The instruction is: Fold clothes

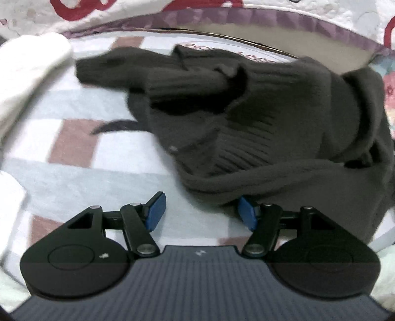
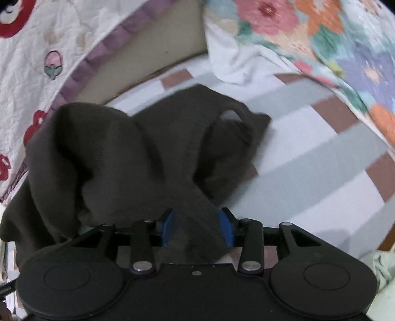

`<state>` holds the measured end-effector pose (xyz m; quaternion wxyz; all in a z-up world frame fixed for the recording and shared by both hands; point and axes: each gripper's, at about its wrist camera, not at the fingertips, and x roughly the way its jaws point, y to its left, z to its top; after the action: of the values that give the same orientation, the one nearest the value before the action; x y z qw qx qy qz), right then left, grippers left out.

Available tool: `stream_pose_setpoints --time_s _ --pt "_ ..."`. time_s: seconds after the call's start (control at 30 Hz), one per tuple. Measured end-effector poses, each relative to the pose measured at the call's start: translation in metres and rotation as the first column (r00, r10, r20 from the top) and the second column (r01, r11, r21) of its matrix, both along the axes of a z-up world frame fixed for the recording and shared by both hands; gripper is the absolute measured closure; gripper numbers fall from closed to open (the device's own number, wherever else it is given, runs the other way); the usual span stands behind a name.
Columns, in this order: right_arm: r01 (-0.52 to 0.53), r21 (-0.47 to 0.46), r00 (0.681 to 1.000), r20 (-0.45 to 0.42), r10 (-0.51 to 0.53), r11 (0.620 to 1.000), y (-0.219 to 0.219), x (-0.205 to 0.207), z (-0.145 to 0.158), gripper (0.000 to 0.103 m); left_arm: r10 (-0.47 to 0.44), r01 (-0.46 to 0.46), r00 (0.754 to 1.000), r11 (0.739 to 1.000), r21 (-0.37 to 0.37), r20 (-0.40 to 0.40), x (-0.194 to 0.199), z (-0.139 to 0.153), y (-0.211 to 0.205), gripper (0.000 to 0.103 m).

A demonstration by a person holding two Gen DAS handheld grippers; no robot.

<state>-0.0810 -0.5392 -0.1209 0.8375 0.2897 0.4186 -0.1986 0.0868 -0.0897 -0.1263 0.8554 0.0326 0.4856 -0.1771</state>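
A dark brown knit sweater [image 1: 259, 116] lies crumpled on a checked bedsheet [image 1: 74, 172], with its ribbed cuff and sleeve bunched at the middle. My left gripper [image 1: 201, 212] is open just in front of the sweater's near edge; its right blue pad [image 1: 246, 213] is tucked under the fabric, the left pad [image 1: 155, 212] is free. In the right wrist view the same sweater [image 2: 123, 153] hangs in folds, lifted off the sheet [image 2: 308, 160]. My right gripper [image 2: 197, 227] is shut on a thick bunch of its fabric between the blue pads.
A white quilt with red shapes and a purple border [image 1: 222, 17] runs along the back. A floral blanket [image 2: 321, 44] lies at the right. White fabric [image 1: 27, 74] sits at the left of the sheet. A beige board [image 2: 153, 49] shows behind the bed.
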Motion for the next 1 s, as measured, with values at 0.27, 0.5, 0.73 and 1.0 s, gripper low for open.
stream_pose_setpoints --time_s 0.27,0.5,0.73,1.0 --pt "0.005 0.043 1.000 -0.010 -0.005 0.999 -0.002 -0.019 -0.019 0.057 0.054 -0.086 0.986 0.975 -0.206 -0.156 0.012 -0.012 0.023 0.041" --pt "0.035 0.161 0.997 0.060 -0.045 0.986 -0.002 -0.018 -0.037 0.043 -0.019 0.018 1.000 0.991 -0.129 -0.009 0.002 -0.003 0.007 0.055" --pt "0.049 0.163 0.991 0.115 -0.068 0.985 0.000 -0.002 -0.039 0.039 -0.048 0.053 0.997 0.995 -0.080 0.064 -0.001 0.004 0.004 0.071" --pt "0.078 0.173 0.985 0.137 -0.103 0.982 -0.011 0.009 -0.040 0.035 0.016 -0.005 0.997 0.991 -0.136 0.077 0.002 0.006 0.014 0.052"
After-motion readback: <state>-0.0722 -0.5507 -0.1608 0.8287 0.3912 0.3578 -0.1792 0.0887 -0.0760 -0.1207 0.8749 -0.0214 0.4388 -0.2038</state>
